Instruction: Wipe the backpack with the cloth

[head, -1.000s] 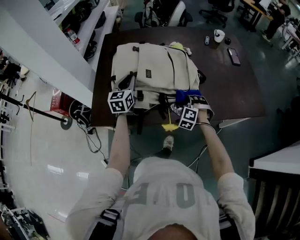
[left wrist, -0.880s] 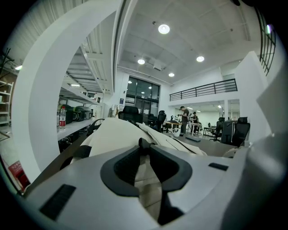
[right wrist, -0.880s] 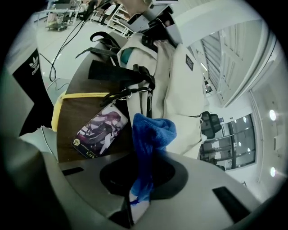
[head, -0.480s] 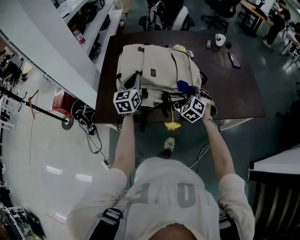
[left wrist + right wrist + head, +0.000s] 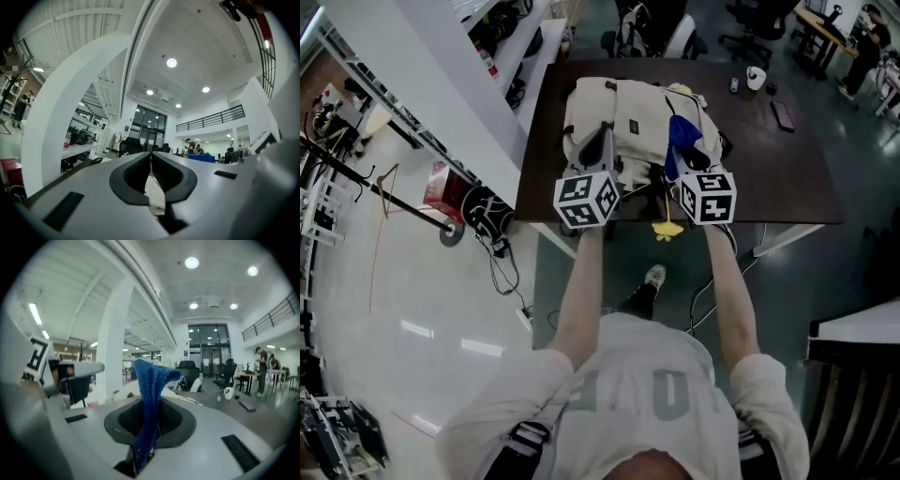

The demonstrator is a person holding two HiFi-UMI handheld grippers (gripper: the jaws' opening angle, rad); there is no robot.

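Beige backpack [image 5: 628, 122] lies flat on a dark brown table [image 5: 769, 178], with a blue cloth [image 5: 149, 390] held over the backpack's right side.
Right gripper [image 5: 147, 423] is pinching the cloth, which sticks up out of the jaws in a folded bunch (loose end flops over the top). Left gripper [image 5: 151, 161] has its jaws pressed together with nothing visibly caught, over the backpack's near-left part. Backpack looks closed, contents not visible. Yellow tag-like thing [image 5: 667, 228] hangs just off the backpack's near edge. Right of the backpack, well apart: white cup [image 5: 757, 78] (contents unreadable) and phone [image 5: 783, 114]. Left of the backpack: long white counter [image 5: 422, 103]. Beyond the backpack: office chairs [image 5: 652, 28]. Glossy pale floor [image 5: 412, 309], open-plan office with ceiling downlights.
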